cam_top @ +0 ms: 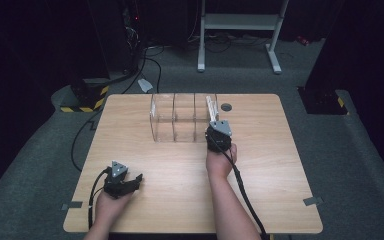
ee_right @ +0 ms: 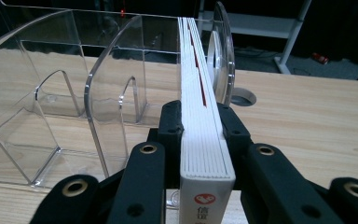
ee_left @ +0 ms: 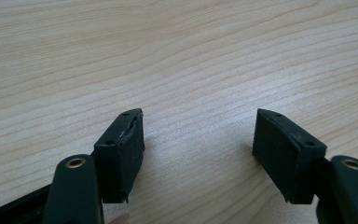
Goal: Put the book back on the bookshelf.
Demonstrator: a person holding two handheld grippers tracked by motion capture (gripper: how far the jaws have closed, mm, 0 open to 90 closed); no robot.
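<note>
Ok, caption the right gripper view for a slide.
Right gripper clamps a white book in the clear rack.

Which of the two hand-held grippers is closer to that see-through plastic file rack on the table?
The right. The right gripper is at the clear plastic divider rack, jaws shut on a white book standing in its end slot. The left gripper sits well back near the wooden table's front edge, jaws open.

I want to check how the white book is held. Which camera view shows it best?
The right gripper view: the white book stands upright, spine up, clamped between the right hand-held gripper's jaws, inside the clear acrylic rack. The high view shows a thin white sliver. The left gripper view shows bare wooden table.
</note>
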